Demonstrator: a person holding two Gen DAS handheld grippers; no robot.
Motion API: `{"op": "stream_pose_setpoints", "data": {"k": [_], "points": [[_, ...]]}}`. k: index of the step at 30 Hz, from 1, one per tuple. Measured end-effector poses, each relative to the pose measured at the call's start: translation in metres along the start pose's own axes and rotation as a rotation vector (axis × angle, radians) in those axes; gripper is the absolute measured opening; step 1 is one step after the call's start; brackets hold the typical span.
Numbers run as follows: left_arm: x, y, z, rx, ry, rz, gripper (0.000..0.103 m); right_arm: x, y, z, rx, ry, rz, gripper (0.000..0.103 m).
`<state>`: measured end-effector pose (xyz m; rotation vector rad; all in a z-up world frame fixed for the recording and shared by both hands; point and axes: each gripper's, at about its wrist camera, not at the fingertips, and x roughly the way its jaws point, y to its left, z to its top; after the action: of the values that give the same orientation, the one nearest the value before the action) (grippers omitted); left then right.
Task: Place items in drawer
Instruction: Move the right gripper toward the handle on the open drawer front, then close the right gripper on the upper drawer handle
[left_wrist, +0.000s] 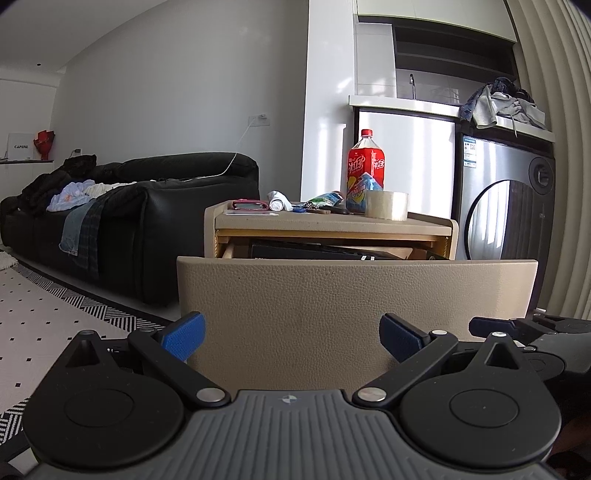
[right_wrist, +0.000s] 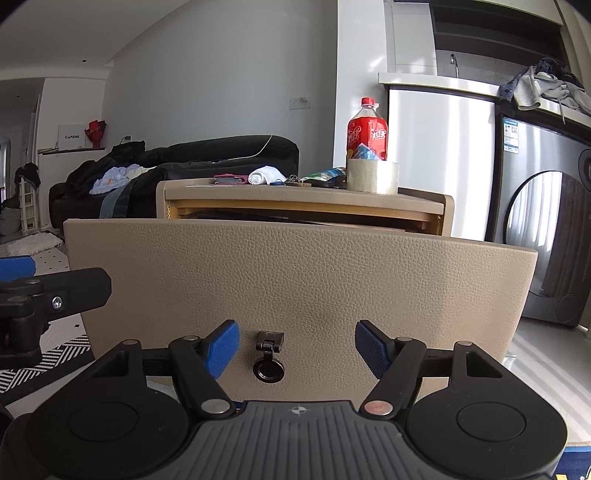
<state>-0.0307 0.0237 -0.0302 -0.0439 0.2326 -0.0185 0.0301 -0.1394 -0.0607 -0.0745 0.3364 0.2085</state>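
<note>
A beige leather-look drawer front (left_wrist: 354, 314) (right_wrist: 295, 280) stands pulled out from a small cabinet (left_wrist: 328, 221) (right_wrist: 303, 195), with dark flat items inside. On the cabinet top sit a red drink bottle (left_wrist: 366, 166) (right_wrist: 367, 136), a tape roll (left_wrist: 386, 205) (right_wrist: 373, 176), a pink wallet (left_wrist: 251, 205) (right_wrist: 229, 180), a white roll (left_wrist: 279, 201) (right_wrist: 264, 174), keys (left_wrist: 314, 209) (right_wrist: 291, 181) and a snack packet (left_wrist: 327, 198) (right_wrist: 327, 172). My left gripper (left_wrist: 291, 338) is open, close to the drawer front. My right gripper (right_wrist: 297, 349) is open around a small black pull tab (right_wrist: 270, 341) without touching it.
A black sofa (left_wrist: 147, 206) (right_wrist: 207, 155) strewn with clothes stands to the left. A washing machine (left_wrist: 509, 199) (right_wrist: 546, 229) is at the right, laundry piled above it. A patterned rug (left_wrist: 55, 314) covers the floor on the left. The other gripper's arm (right_wrist: 55, 291) shows at the left edge.
</note>
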Motion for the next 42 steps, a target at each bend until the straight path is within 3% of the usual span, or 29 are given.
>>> {"op": "stream_pose_setpoints", "data": {"k": [5, 10, 19, 42], "points": [[-0.001, 0.0, 0.002, 0.003, 0.002, 0.004, 0.103, 0.003, 0.0, 0.0, 0.006, 0.009, 0.01, 0.067], [-0.002, -0.001, 0.005, 0.003, 0.002, 0.001, 0.103, 0.006, 0.0, -0.002, 0.004, 0.017, 0.015, 0.054], [-0.003, -0.001, 0.008, -0.008, 0.01, -0.005, 0.103, 0.01, 0.001, -0.004, 0.001, 0.031, 0.025, 0.041], [0.001, -0.005, 0.01, -0.012, 0.057, -0.01, 0.103, 0.017, 0.011, -0.007, -0.001, 0.042, 0.034, 0.02]]}}
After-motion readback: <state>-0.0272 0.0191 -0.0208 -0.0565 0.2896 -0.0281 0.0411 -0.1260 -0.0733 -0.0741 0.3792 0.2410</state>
